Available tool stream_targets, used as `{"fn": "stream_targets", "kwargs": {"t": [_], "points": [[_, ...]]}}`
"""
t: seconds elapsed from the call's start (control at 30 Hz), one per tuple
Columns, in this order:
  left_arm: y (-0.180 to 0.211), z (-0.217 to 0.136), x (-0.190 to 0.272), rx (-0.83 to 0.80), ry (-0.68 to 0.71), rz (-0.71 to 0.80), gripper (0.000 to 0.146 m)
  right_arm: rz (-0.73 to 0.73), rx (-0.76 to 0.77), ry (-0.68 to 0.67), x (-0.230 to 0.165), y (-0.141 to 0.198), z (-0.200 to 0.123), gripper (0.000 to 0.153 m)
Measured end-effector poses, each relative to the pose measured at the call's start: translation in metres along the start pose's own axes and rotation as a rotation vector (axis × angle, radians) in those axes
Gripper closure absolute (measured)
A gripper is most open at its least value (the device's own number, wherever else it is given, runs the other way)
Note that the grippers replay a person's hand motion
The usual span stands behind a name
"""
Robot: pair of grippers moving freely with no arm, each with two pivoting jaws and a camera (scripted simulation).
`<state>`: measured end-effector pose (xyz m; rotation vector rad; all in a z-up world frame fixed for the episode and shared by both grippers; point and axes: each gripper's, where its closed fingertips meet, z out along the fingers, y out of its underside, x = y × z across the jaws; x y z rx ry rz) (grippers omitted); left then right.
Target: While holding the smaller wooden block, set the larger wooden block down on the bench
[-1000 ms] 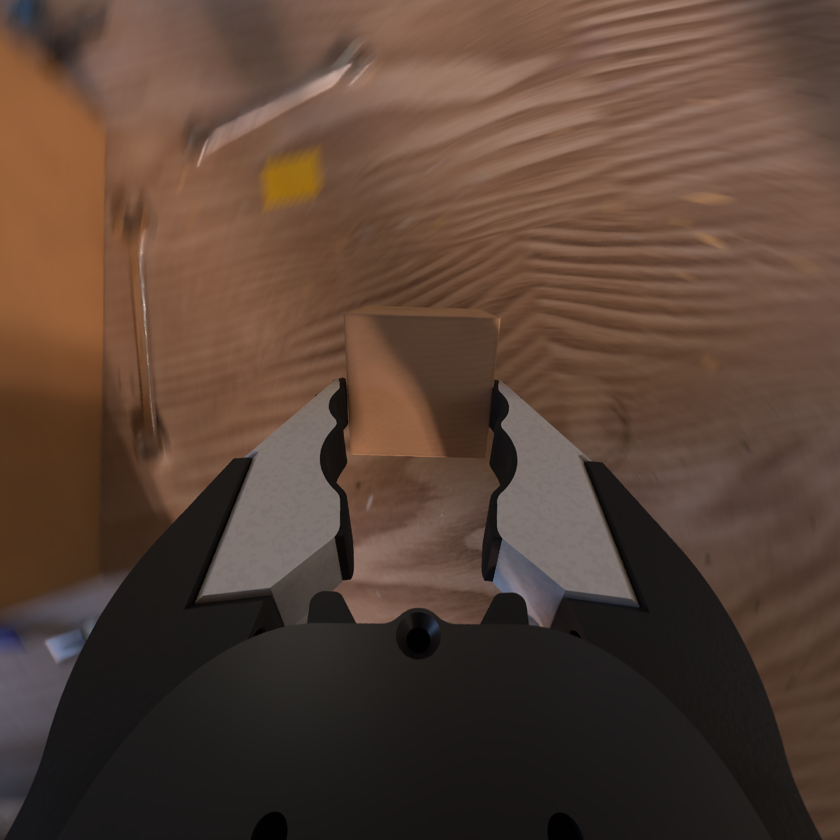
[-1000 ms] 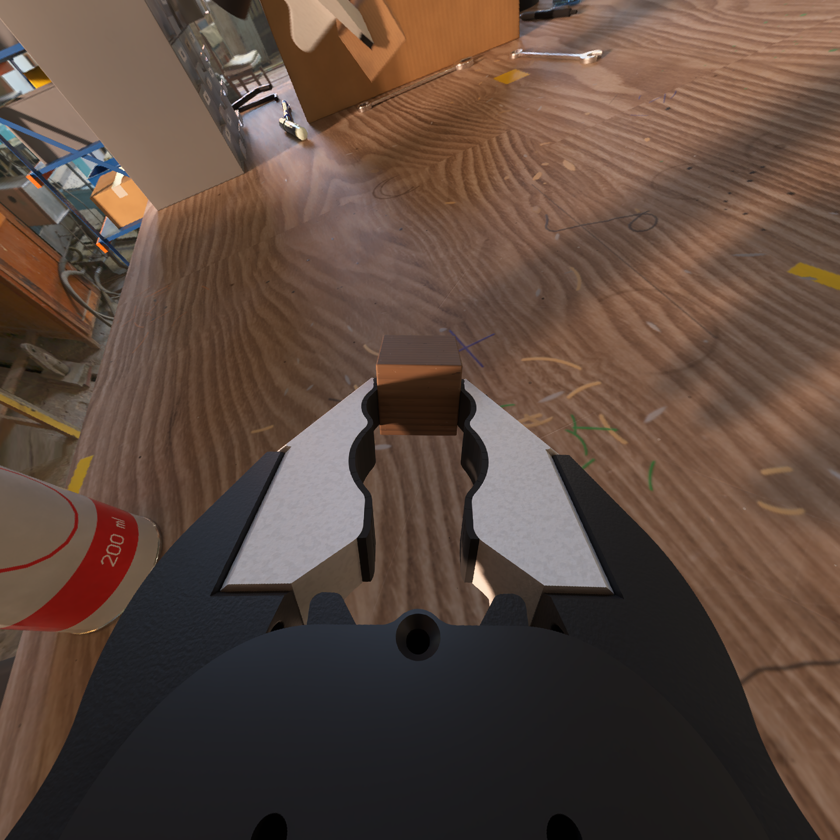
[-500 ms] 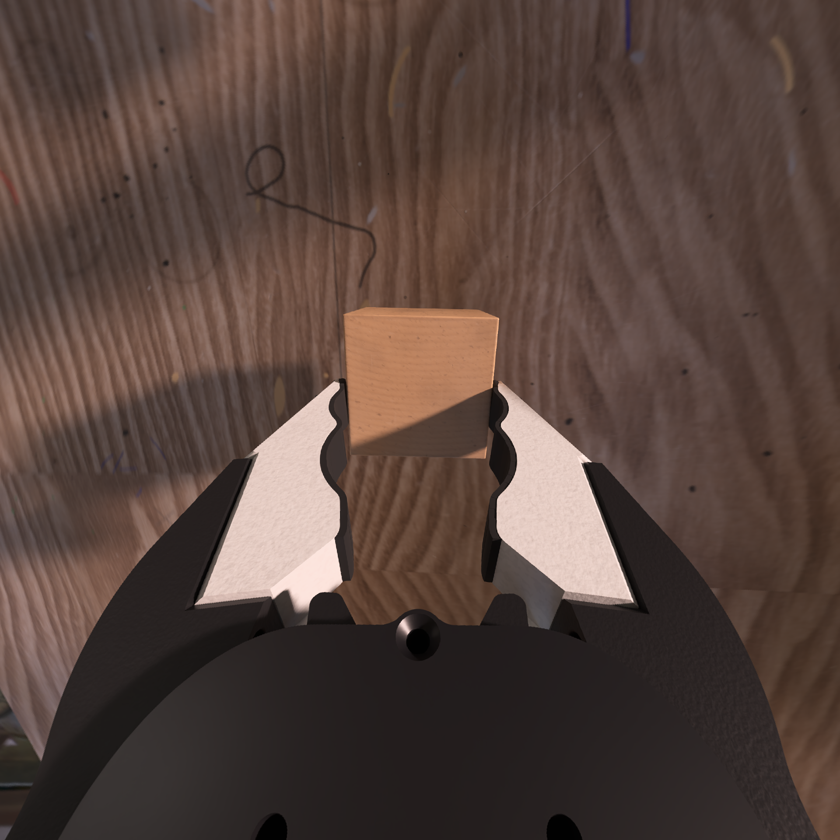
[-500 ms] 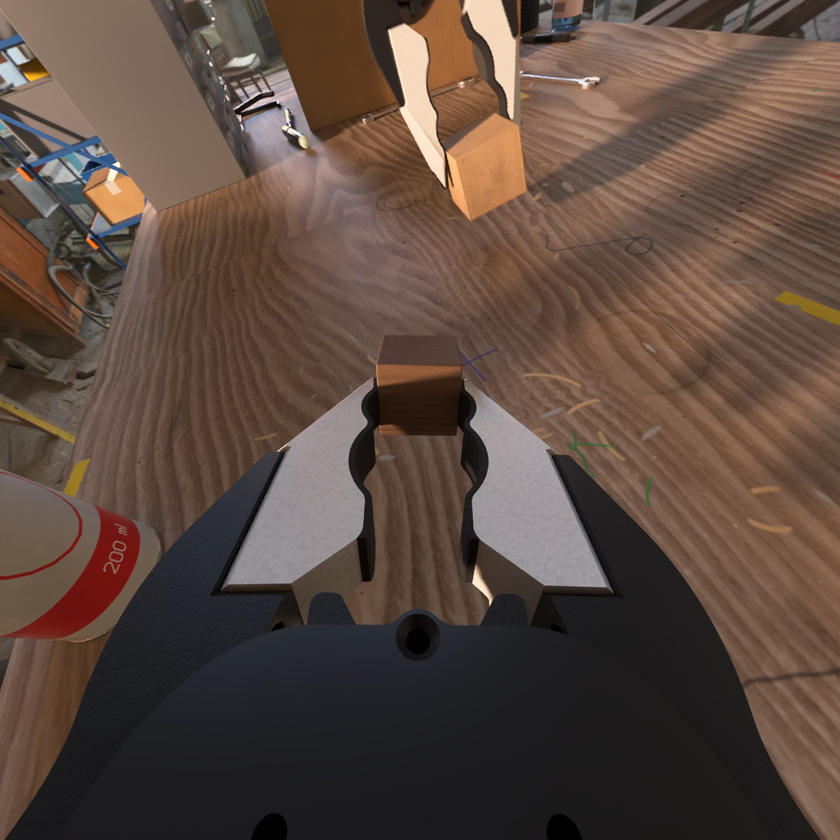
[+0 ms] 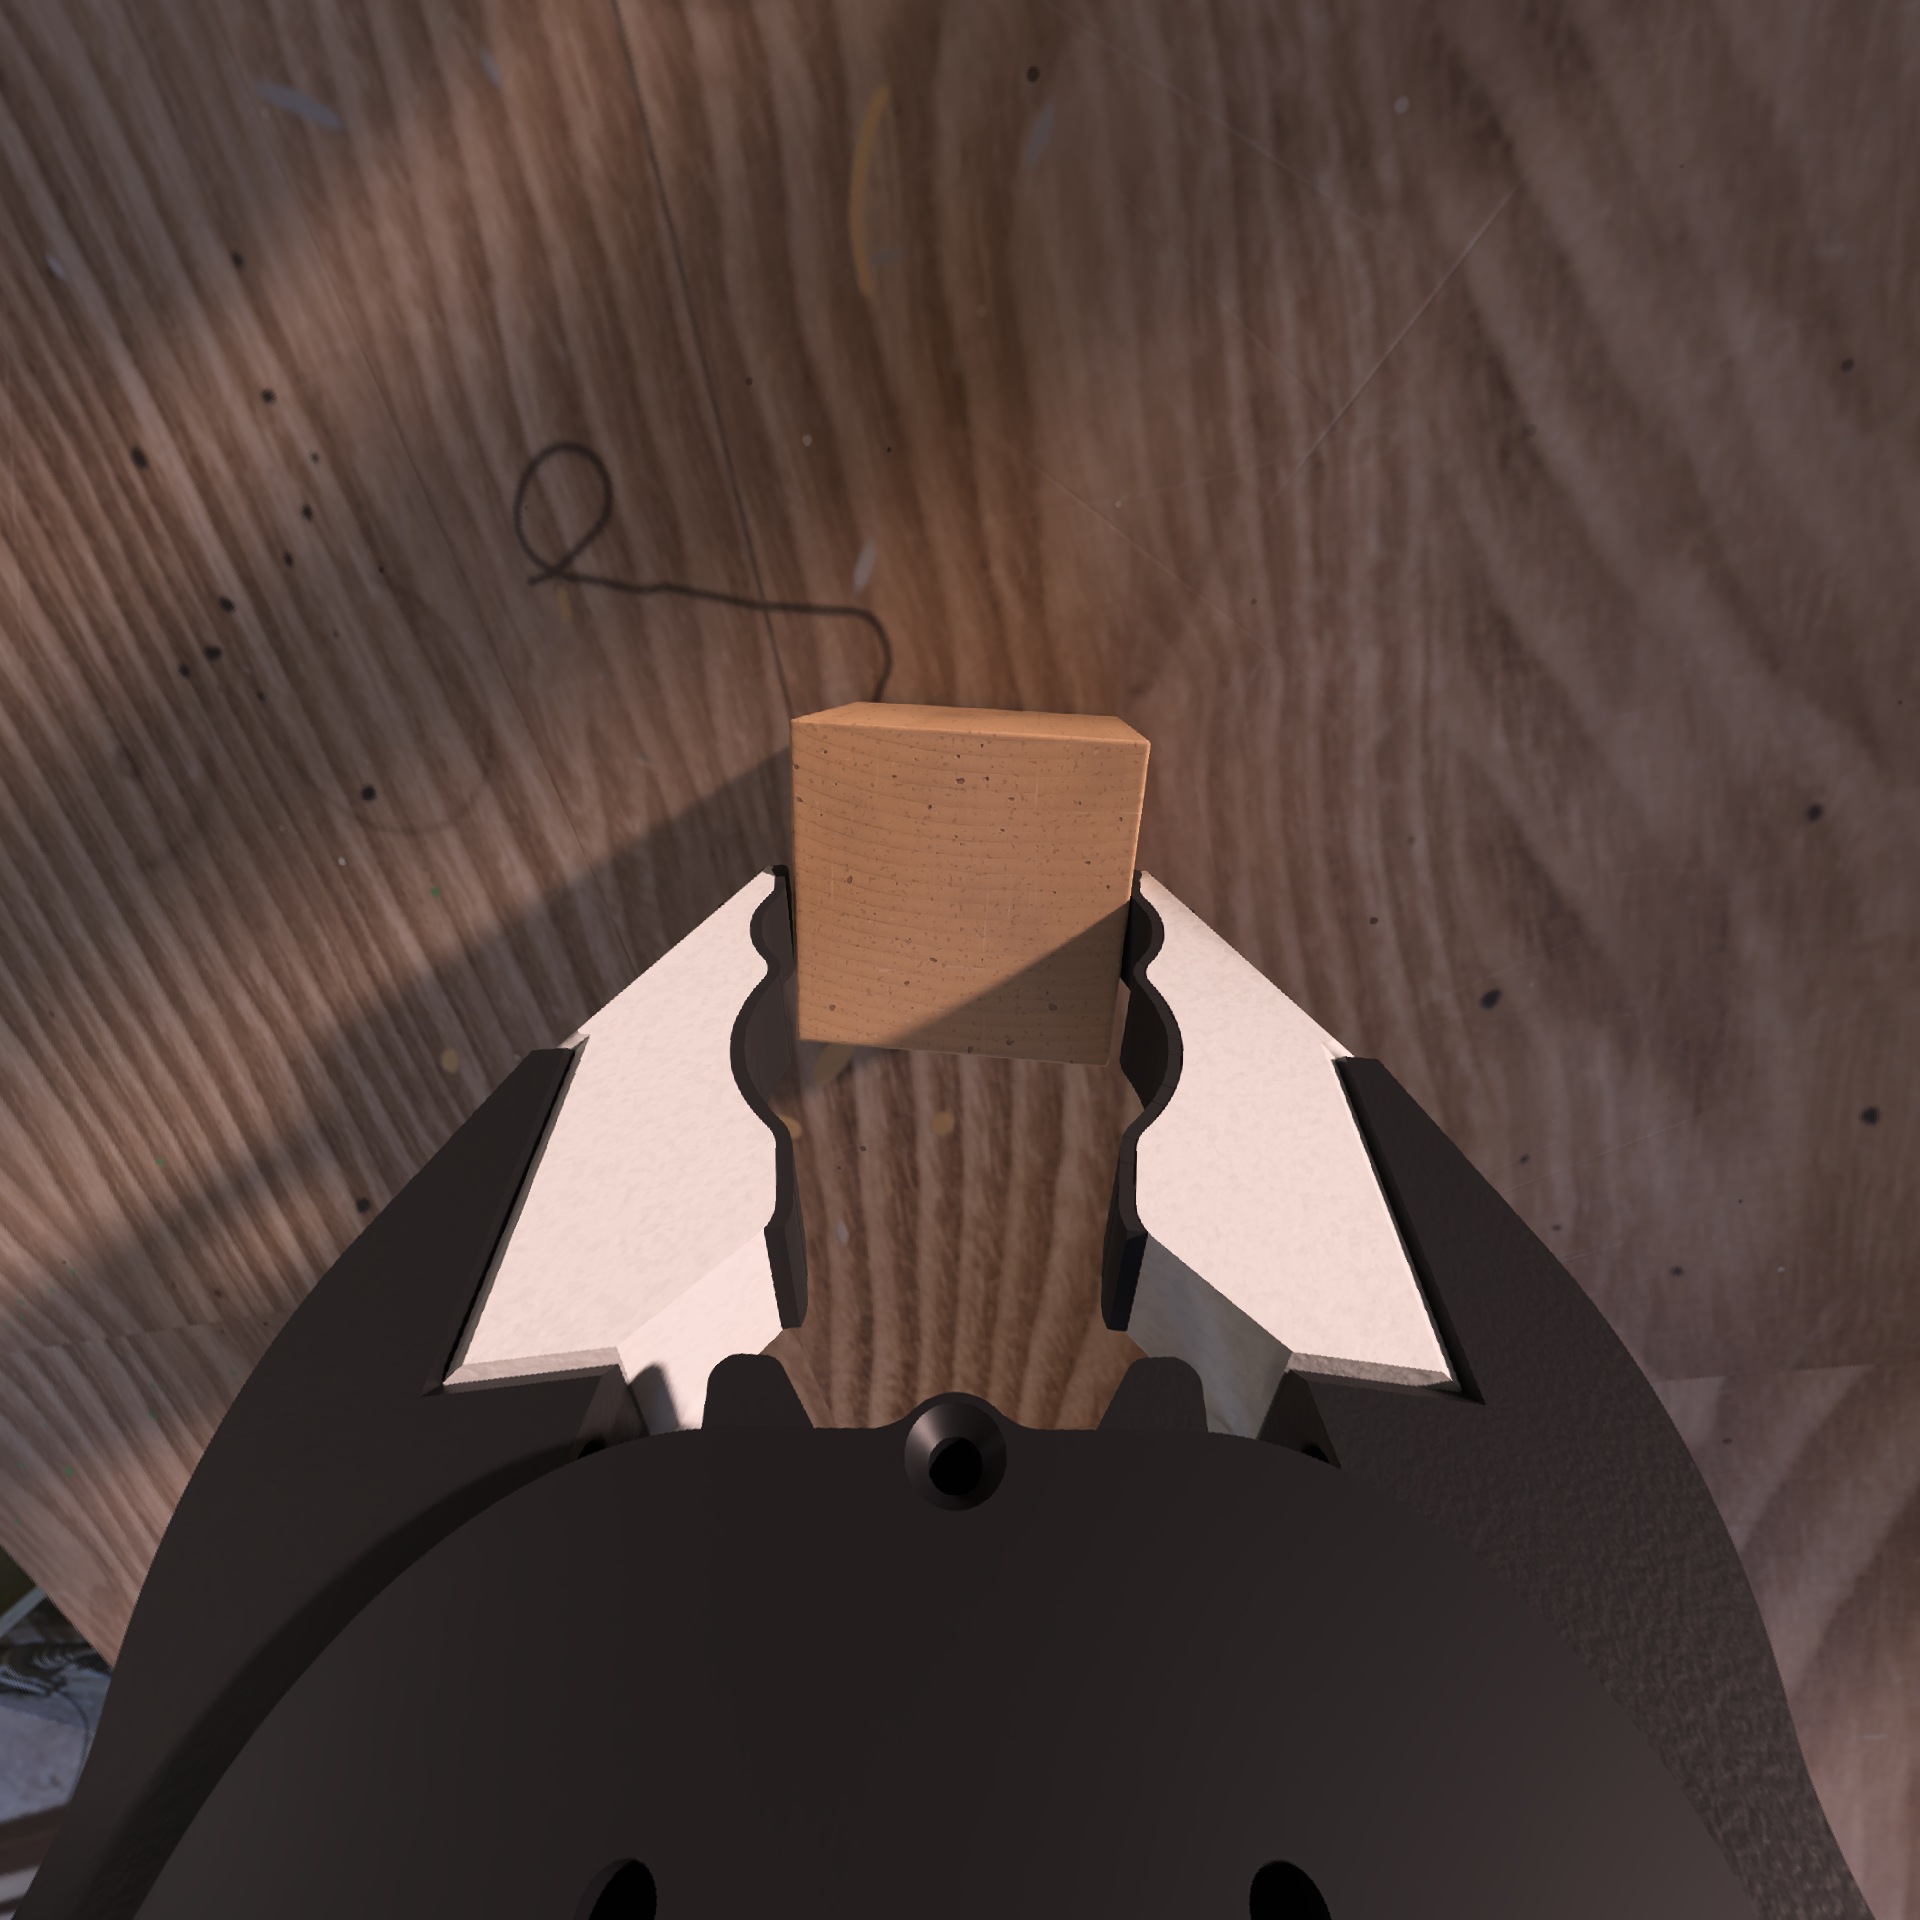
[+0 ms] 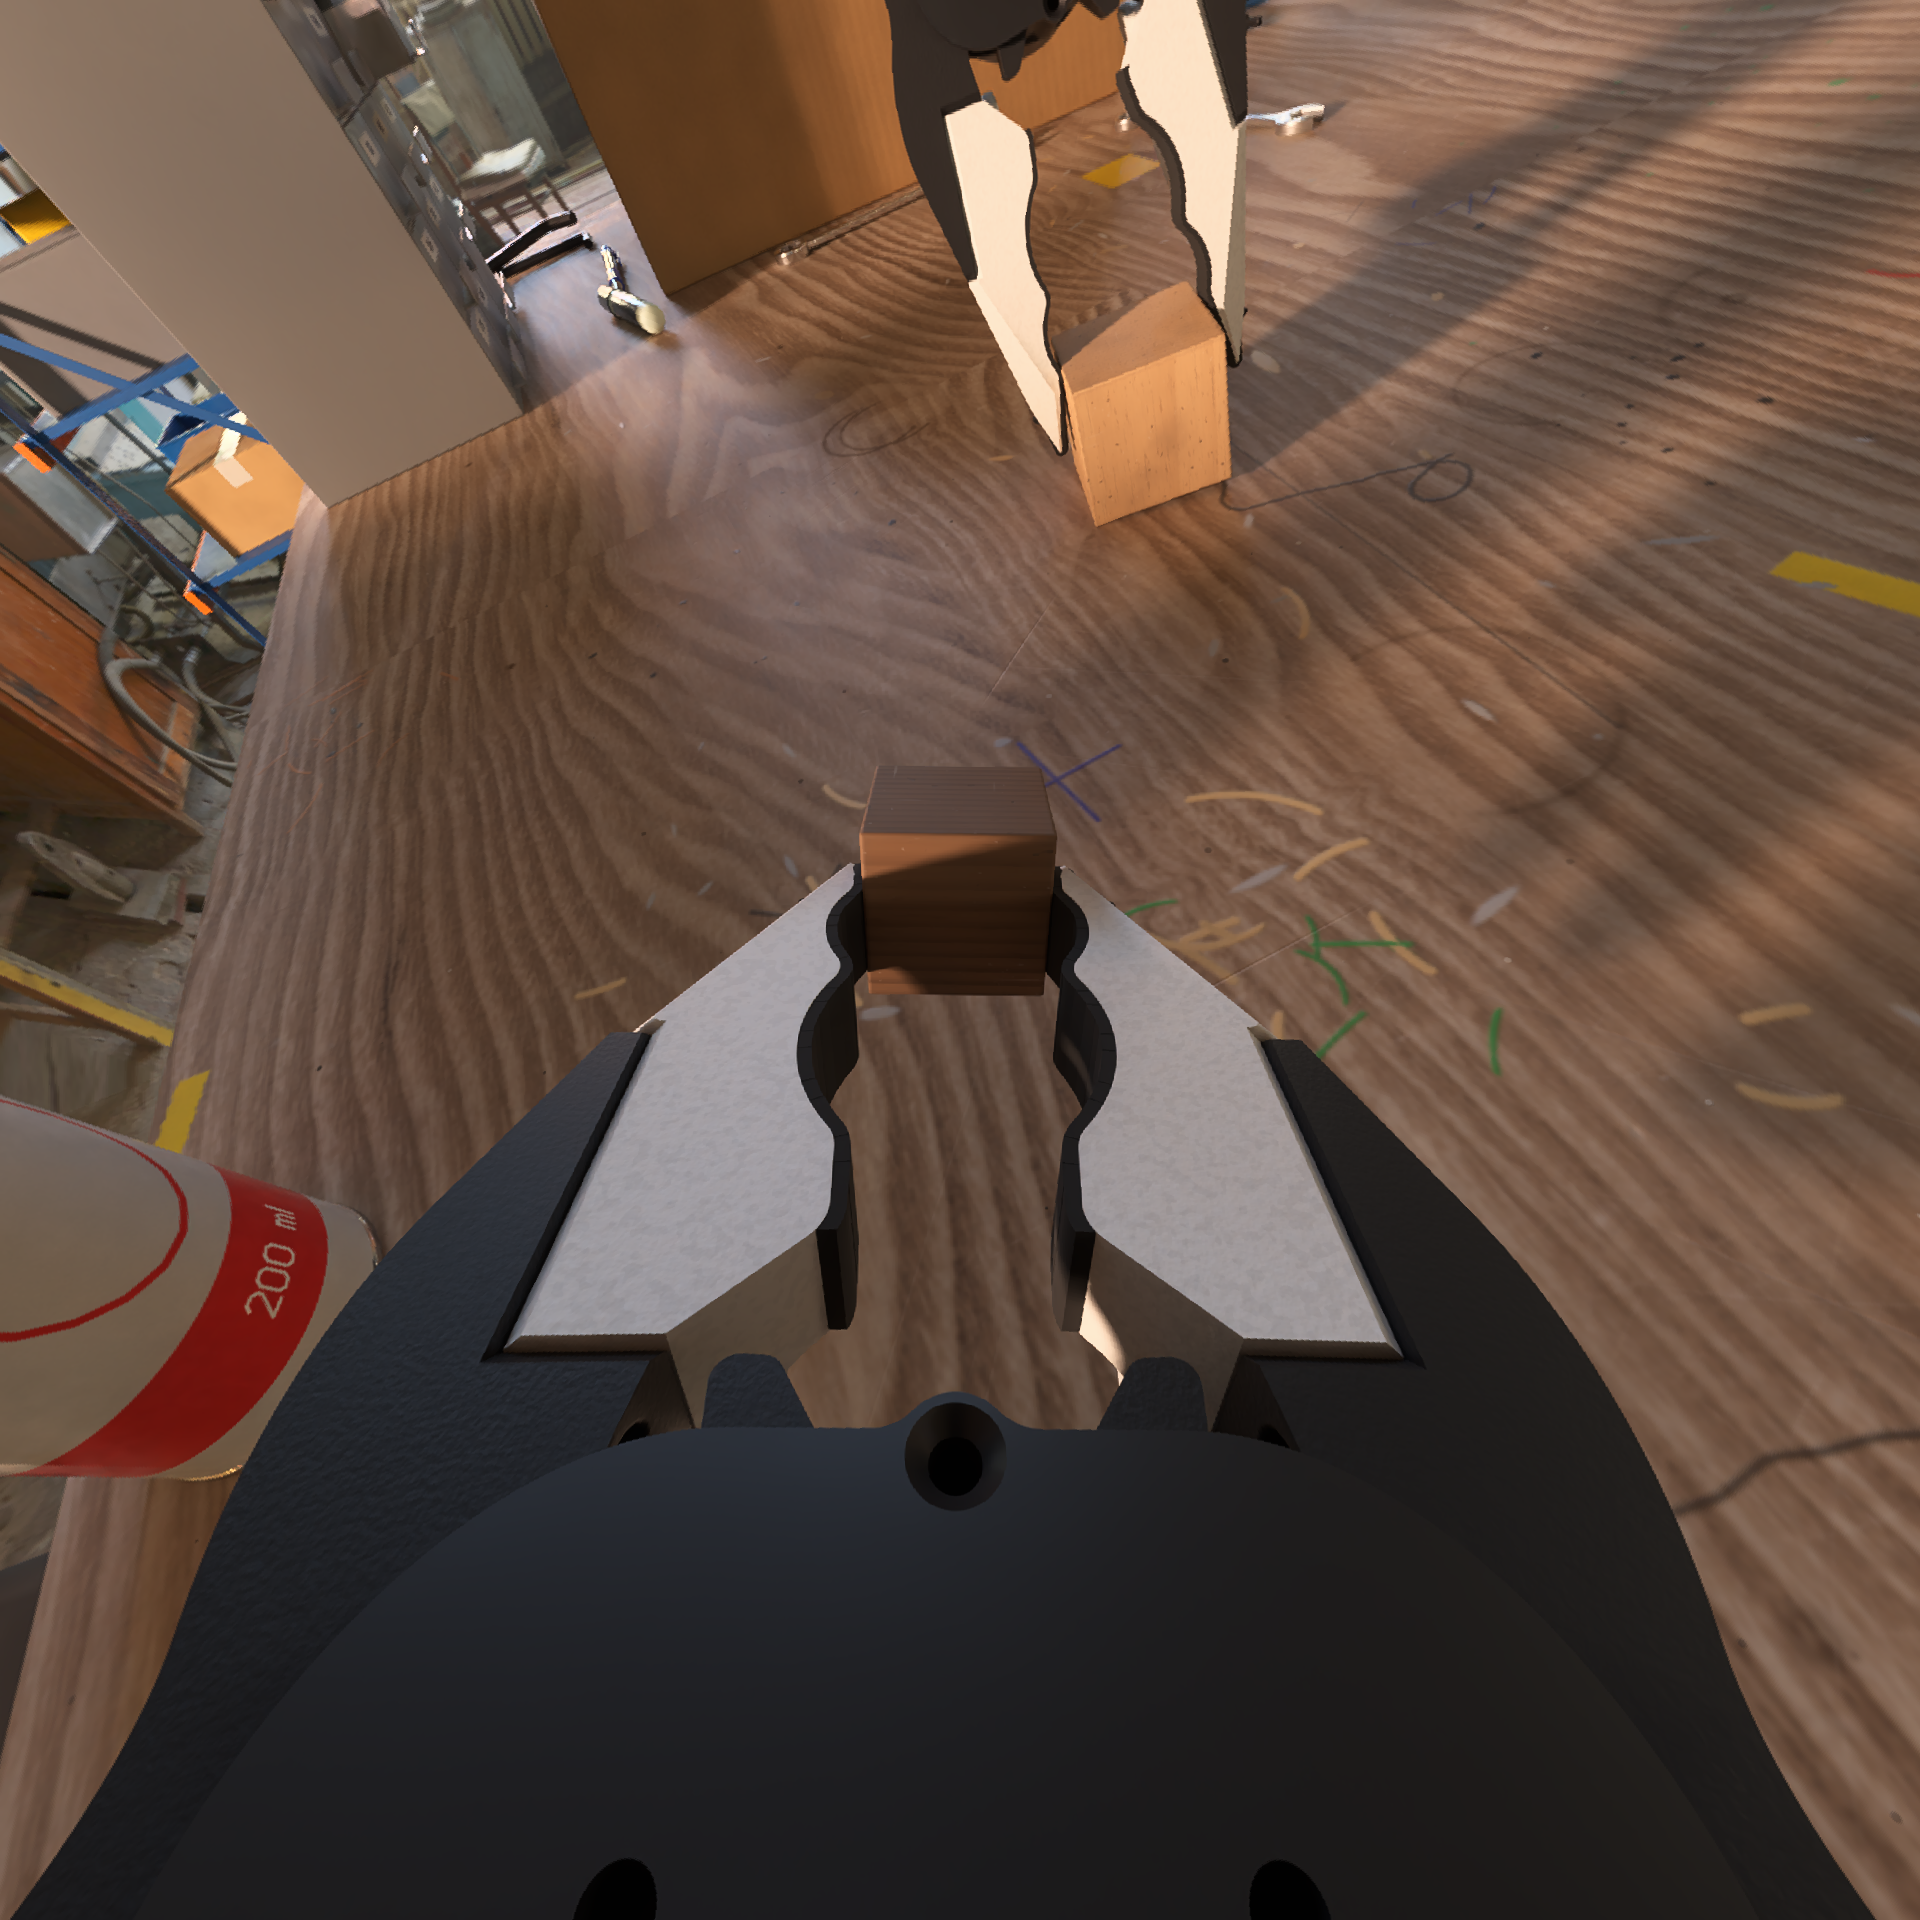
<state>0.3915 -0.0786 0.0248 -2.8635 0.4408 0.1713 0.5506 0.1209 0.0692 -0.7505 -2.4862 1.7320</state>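
Note:
My left gripper (image 5: 961, 894) is shut on the larger, light wooden block (image 5: 966, 831) and points steeply down at the wooden bench (image 5: 1455, 623). The right wrist view shows that gripper (image 6: 1143, 395) with the large block (image 6: 1153, 436) low at the bench (image 6: 623, 727); the block's lower corner looks at or just above the surface, and I cannot tell if it touches. My right gripper (image 6: 956, 883) is shut on the smaller, dark wooden block (image 6: 956, 862) and holds it above the bench, nearer than the left gripper.
A white cylinder with a red band (image 6: 135, 1320) lies at the lower left. A brown box (image 6: 748, 125) and a beige panel (image 6: 260, 239) stand at the back. A wrench (image 6: 1283, 114) and a small tool (image 6: 629, 301) lie beyond. The bench edge (image 6: 239, 748) runs along the left.
My left gripper has swung to point down and lowered the larger block close to the bench. My right gripper has stayed put with the smaller block.

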Motion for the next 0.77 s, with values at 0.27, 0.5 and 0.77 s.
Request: {"fn": "stream_targets", "kwargs": {"t": [0.27, 0.5, 0.77], "points": [[0.006, -0.027, 0.006, 0.027, -0.090, -0.151, 0.064, 0.028, 0.013, -0.015, 0.002, -0.002, -0.001, 0.119], [-0.038, -0.046, 0.010, 0.477, -0.370, -0.970, 0.051, 0.045, 0.041, -0.036, 0.001, -0.006, -0.007, 0.119], [-0.030, 0.000, 0.034, 0.308, -0.742, -1.496, 0.038, 0.082, 0.059, -0.075, 0.004, -0.005, -0.011, 0.119]]}}
